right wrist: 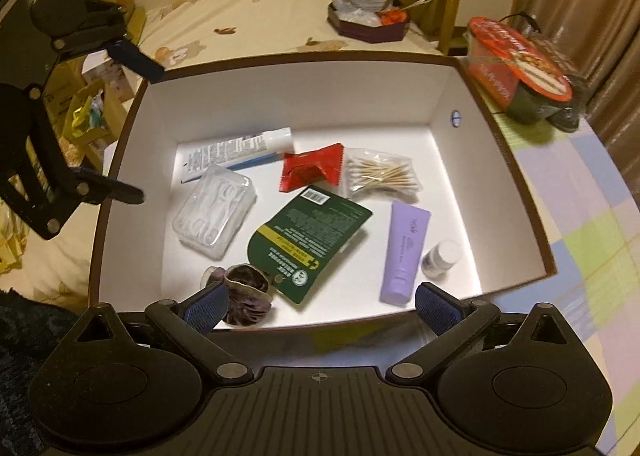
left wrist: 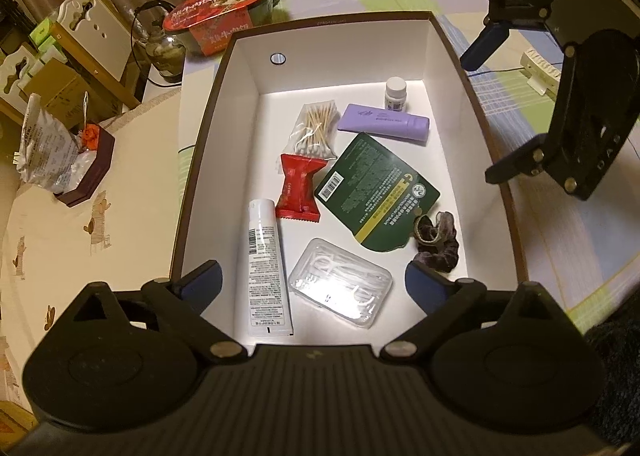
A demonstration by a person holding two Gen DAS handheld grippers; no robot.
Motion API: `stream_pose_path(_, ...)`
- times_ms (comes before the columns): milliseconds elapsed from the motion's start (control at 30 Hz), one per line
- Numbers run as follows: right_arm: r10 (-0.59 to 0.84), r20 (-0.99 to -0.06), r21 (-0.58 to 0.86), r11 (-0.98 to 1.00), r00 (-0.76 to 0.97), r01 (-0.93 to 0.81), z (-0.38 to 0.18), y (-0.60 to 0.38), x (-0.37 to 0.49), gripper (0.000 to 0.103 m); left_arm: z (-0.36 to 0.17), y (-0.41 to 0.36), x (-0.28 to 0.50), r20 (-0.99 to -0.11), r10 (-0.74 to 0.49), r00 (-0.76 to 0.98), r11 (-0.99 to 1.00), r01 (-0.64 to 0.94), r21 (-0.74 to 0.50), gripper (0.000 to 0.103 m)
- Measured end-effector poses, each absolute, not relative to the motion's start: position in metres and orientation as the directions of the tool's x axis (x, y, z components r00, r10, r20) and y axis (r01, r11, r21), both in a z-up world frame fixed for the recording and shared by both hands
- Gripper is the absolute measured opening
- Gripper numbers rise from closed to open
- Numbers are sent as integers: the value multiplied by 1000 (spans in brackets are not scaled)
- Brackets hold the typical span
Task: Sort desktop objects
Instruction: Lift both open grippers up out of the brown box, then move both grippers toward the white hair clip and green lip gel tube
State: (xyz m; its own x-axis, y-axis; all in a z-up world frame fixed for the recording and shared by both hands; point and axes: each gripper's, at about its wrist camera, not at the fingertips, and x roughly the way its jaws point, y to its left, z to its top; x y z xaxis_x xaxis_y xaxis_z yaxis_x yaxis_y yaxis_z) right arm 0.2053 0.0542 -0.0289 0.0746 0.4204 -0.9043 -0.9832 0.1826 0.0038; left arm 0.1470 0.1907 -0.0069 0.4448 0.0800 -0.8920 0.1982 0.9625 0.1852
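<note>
Both claws hang wide and hold nothing above the white box (left wrist: 448,68): the left claw (left wrist: 312,280) at one side, the right claw (right wrist: 320,302) at another. Floss-pick case (left wrist: 340,282), green sachet (left wrist: 376,192) and scrunchie (right wrist: 248,294) lie inside. Sorting looks nearly finished; the next move probably needs another loose item.

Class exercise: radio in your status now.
Left gripper and right gripper open, empty. Eight items loose in the box. Nothing blocking.

My left claw (left wrist: 314,286) hangs open over the box (left wrist: 456,56); white tube (left wrist: 266,268) and floss case (left wrist: 340,282) lie side by side beneath.
</note>
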Motion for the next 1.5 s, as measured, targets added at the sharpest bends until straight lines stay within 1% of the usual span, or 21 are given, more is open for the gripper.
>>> stream_pose_path(467, 470, -878, 11, 219, 96, -976, -12, 9, 199, 102, 6, 160, 126, -878, 119, 464, 956, 186, 228, 99)
stream_pose_path(867, 498, -860, 8, 236, 114, -972, 0, -42, 191, 102, 16, 115, 107, -867, 135, 479, 951, 185, 249, 99)
stream_pose_path(1133, 505, -850, 8, 295, 149, -956, 5, -90, 196, 102, 18, 78, 105, -865, 110, 490, 947, 211, 241, 99)
stream_pose_path(1500, 475, -854, 7, 418, 212, -909, 5, -173, 207, 102, 7, 19, 117, -870, 48, 490, 933, 288, 214, 99)
